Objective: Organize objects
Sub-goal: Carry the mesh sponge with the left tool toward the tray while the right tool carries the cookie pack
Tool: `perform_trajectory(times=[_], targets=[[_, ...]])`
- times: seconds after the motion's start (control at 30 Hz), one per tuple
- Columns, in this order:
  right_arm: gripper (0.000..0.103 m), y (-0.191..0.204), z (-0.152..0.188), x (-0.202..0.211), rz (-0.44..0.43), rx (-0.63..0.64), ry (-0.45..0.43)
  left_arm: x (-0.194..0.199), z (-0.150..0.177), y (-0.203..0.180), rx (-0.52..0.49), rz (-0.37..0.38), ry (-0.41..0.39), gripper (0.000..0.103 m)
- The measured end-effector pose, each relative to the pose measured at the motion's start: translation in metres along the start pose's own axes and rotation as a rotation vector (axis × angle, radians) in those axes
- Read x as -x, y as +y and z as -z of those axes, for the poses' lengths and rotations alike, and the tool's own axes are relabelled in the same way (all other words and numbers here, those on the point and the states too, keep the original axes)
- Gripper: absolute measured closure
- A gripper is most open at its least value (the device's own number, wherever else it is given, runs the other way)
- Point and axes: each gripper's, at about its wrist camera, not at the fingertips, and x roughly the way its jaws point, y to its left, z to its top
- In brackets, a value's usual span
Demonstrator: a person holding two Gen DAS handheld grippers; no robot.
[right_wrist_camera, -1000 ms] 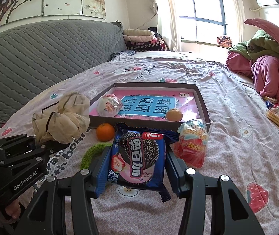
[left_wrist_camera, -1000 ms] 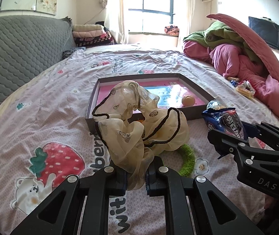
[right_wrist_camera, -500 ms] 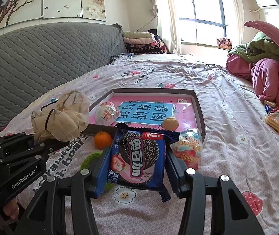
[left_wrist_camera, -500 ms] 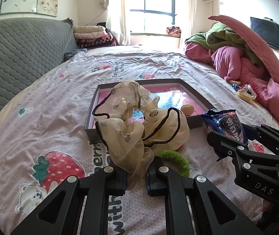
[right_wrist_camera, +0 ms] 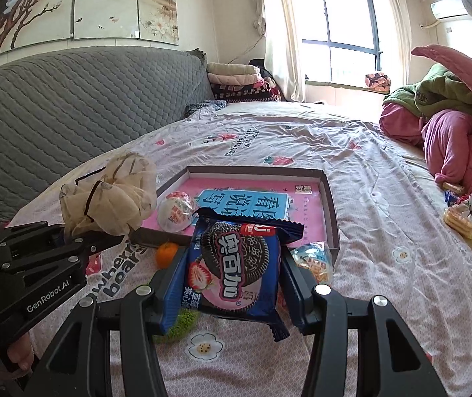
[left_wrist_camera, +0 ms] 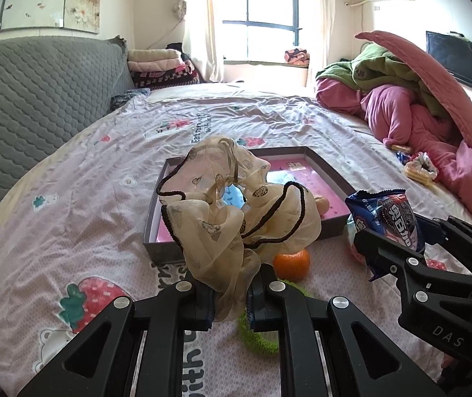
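Left wrist view: the left tongs [left_wrist_camera: 229, 301] are clenched on a beige scarf [left_wrist_camera: 236, 211], lifted mid-frame before the shallow box [left_wrist_camera: 332, 172]; a tangerine [left_wrist_camera: 291, 262] sits on the bed just below. Right wrist view: the right tongs [right_wrist_camera: 232, 292] are grasping a cookie packet [right_wrist_camera: 236, 268] at lower centre, below the box [right_wrist_camera: 330, 205].

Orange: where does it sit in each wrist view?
Left wrist: orange just right of centre, below the beige scarf, before the box's near wall.
Right wrist: orange left of centre, beside the cookie pack.
Shared landmark: grey box.
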Motion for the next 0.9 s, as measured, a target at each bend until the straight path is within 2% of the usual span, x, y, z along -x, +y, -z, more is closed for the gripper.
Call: perform_trajectory(times=[0.9], targets=[[0.051, -0.007, -0.020, -0.005, 0.023, 0.025, -0.027, -0.022, -0.024, -0.009, 0.025, 0.006, 0.015, 0.089]])
